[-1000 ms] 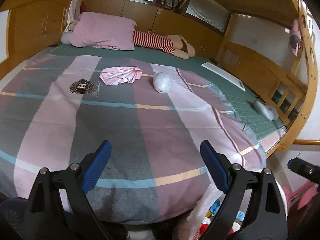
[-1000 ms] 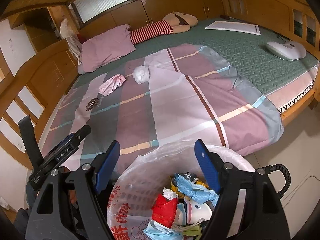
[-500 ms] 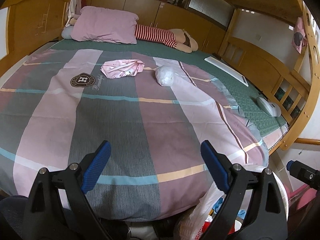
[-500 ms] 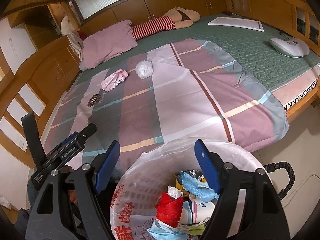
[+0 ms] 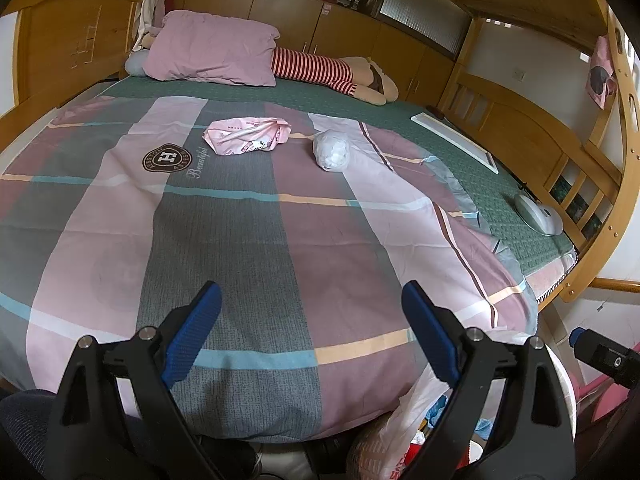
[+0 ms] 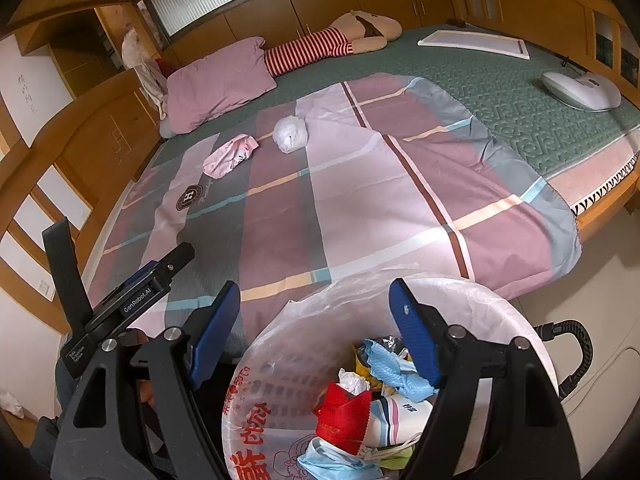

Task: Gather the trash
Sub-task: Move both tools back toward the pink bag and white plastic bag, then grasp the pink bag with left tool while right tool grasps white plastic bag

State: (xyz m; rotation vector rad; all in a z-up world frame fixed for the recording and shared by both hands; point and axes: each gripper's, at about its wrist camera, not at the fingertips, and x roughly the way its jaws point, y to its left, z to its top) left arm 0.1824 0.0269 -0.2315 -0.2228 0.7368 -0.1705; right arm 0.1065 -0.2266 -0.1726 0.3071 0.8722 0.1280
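Nearest: right gripper (image 6: 314, 334), blue pads spread wide, nothing between them, held above the trash bin (image 6: 532, 332). The bin stands on the floor at the foot of the bed, lined with a clear plastic bag; inside lie blue crumpled masks (image 6: 394, 368), a red wrapper (image 6: 344, 416) and white paper scraps.

Left gripper (image 5: 310, 330), pads likewise apart and empty, over the near edge of the plaid quilt (image 5: 256, 232).

Middle of the quilt: pink wrapper (image 5: 246, 136), crumpled flat, beside a badge print; just to its right, a little apart, a white wadded plastic bag (image 5: 331, 150).

Right side of the bed, on the green mattress cover (image 6: 512, 92): white oval device (image 6: 582, 90), and farther off a flat white panel (image 6: 472, 42).

Farthest: pink pillow (image 5: 214, 52) and a striped stuffed toy (image 5: 332, 72) against the wooden cabinets.
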